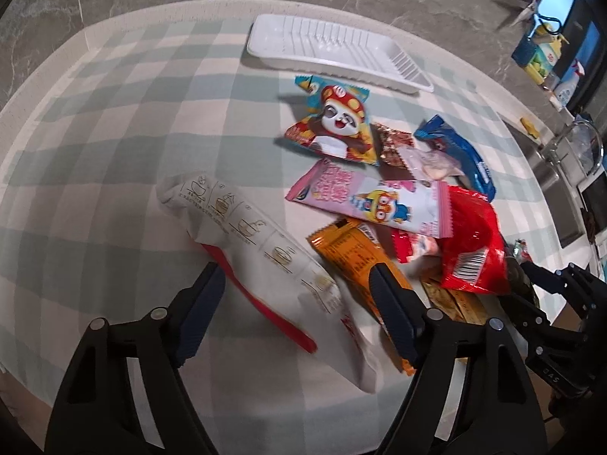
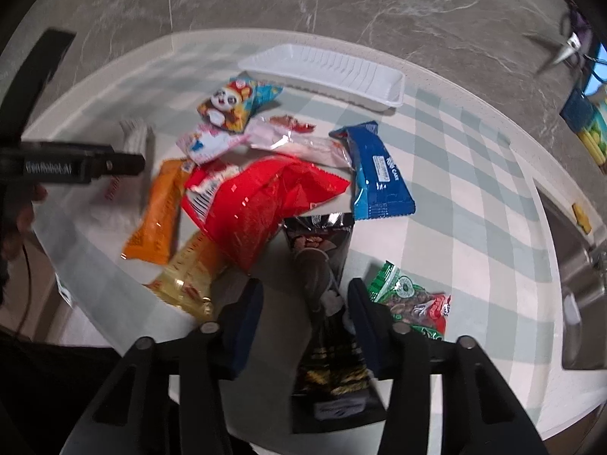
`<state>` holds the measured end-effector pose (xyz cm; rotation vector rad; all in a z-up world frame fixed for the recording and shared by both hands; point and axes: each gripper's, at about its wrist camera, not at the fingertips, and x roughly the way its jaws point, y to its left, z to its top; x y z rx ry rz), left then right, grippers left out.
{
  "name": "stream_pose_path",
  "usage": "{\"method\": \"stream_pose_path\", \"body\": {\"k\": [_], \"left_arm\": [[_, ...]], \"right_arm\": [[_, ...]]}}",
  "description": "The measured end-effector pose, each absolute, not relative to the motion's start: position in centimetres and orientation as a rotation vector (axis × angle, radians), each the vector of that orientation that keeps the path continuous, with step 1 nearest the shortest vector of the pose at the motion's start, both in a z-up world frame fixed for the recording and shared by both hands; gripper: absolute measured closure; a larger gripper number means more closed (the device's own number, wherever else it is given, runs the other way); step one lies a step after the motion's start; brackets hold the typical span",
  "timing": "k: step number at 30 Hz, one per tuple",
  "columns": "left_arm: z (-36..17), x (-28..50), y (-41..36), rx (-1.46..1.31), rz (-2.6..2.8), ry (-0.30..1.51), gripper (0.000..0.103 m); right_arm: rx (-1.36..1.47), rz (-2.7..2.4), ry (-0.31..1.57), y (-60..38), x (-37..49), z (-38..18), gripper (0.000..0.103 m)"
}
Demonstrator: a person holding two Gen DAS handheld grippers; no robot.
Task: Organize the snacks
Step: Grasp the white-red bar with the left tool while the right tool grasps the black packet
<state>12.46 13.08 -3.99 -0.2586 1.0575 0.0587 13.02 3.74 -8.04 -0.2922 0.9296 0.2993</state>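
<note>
Judging from the empty ribbed white plastic tray (image 1: 334, 53) at the desk's far edge, nothing is sorted: left claw (image 1: 296, 303) spread around the white paper-wrapped packet (image 1: 261, 250), right claw (image 2: 303, 303) spread around the black snack pouch (image 2: 322, 265).

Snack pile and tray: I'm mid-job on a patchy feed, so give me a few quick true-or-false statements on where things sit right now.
1. The white tray holds no snacks. True.
2. The blue packet lies inside the tray. False: it lies on the checked cloth, near the pile.
3. A black packet lies between the right gripper fingers. True.
4. The white packet lies between the left gripper fingers. True.
5. The red bag sits apart from all other snacks. False: it overlaps neighbouring packets.
</note>
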Motion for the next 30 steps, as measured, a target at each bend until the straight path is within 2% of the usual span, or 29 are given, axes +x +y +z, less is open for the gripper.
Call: {"method": "stream_pose_path", "body": {"k": [4, 8, 18, 30], "left_arm": [[-5.8, 13.6, 13.8, -0.278, 0.080, 1.133, 0.039], [-6.0, 13.9, 14.9, -0.327, 0.061, 1.117, 0.044], [-6.0, 14.4, 16.1, -0.421, -0.028, 1.107, 0.074], [-5.6, 13.6, 17.3, -0.530, -0.089, 1.084, 0.083]], "right_arm": [[-0.326, 0.309, 0.955, 4.2, 13.6, -8.8, 0.075], [-0.330, 0.310, 0.959, 4.1, 13.9, -9.0, 0.079], [-0.136, 0.362, 1.005, 1.9, 14.9, -8.6, 0.081], [0.383, 0.447, 1.056, -3.7, 15.6, -9.0, 0.082]]}}
